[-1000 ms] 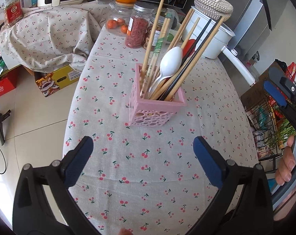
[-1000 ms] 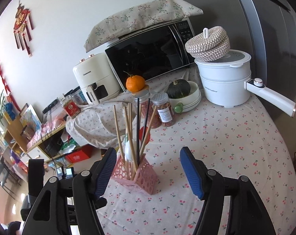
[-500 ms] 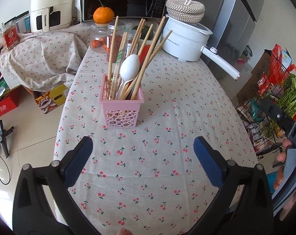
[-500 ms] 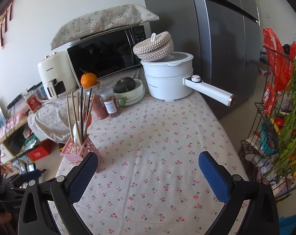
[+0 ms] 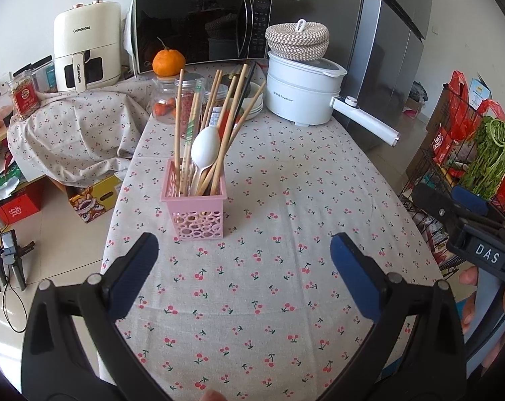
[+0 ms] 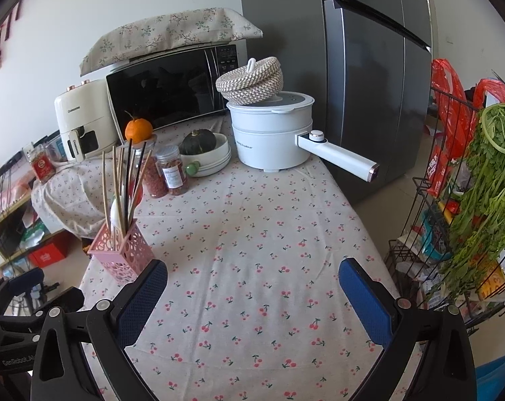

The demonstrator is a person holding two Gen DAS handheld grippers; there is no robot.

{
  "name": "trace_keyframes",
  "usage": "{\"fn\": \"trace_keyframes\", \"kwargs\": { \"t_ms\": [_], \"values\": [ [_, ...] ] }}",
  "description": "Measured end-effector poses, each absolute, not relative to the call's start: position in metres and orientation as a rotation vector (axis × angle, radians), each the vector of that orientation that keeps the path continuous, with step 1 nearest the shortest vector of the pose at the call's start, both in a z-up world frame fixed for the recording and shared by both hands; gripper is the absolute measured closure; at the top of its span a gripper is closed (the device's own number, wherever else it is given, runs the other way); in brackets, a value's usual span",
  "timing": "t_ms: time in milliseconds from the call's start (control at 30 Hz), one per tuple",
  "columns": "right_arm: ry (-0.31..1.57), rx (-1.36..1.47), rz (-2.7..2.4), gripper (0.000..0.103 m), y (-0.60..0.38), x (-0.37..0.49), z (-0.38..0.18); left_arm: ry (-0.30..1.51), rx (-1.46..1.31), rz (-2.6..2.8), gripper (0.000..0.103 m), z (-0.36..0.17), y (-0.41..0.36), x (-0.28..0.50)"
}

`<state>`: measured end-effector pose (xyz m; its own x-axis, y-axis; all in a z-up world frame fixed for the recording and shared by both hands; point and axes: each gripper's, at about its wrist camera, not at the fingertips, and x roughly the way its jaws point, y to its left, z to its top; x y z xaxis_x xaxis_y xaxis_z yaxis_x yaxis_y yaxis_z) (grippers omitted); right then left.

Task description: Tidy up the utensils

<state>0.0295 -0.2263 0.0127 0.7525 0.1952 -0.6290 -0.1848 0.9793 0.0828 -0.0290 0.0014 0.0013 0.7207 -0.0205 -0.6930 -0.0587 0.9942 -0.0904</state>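
Note:
A pink perforated utensil holder (image 5: 195,212) stands upright on the cherry-print tablecloth (image 5: 286,207), holding several wooden and black chopsticks (image 5: 215,117) and a white spoon (image 5: 205,147). My left gripper (image 5: 242,267) hovers open over the cloth, short of the holder, with nothing between its fingers. In the right wrist view the same holder (image 6: 120,257) sits at the left, beside the left blue pad. My right gripper (image 6: 252,297) stands wide open and empty above the cloth. The right gripper's black body (image 5: 470,230) shows at the right edge of the left wrist view, with a hand on it.
At the table's far end stand a white electric pot (image 6: 272,133) with a long handle and woven lid, a microwave (image 5: 199,30), an air fryer (image 5: 85,46), jars (image 6: 172,173), an orange (image 5: 168,62) and a bowl with a squash (image 6: 202,147). A fridge and a wire rack of greens (image 6: 480,200) flank the right side.
Both grippers drew back from the holder, which now looks smaller and further left. The right gripper's jaws widened and its view swung right towards the fridge and rack.

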Motion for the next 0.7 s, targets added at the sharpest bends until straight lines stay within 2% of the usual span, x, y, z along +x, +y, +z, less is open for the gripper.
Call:
{"fn": "trace_keyframes", "kwargs": {
  "t_ms": [700],
  "values": [
    [0.723, 0.025, 0.209, 0.000, -0.2257, 0.0325, 0.0049, 0.767, -0.116, 0.012, 0.001, 0.0002, -0.0038, -0.0301]
  ]
}}
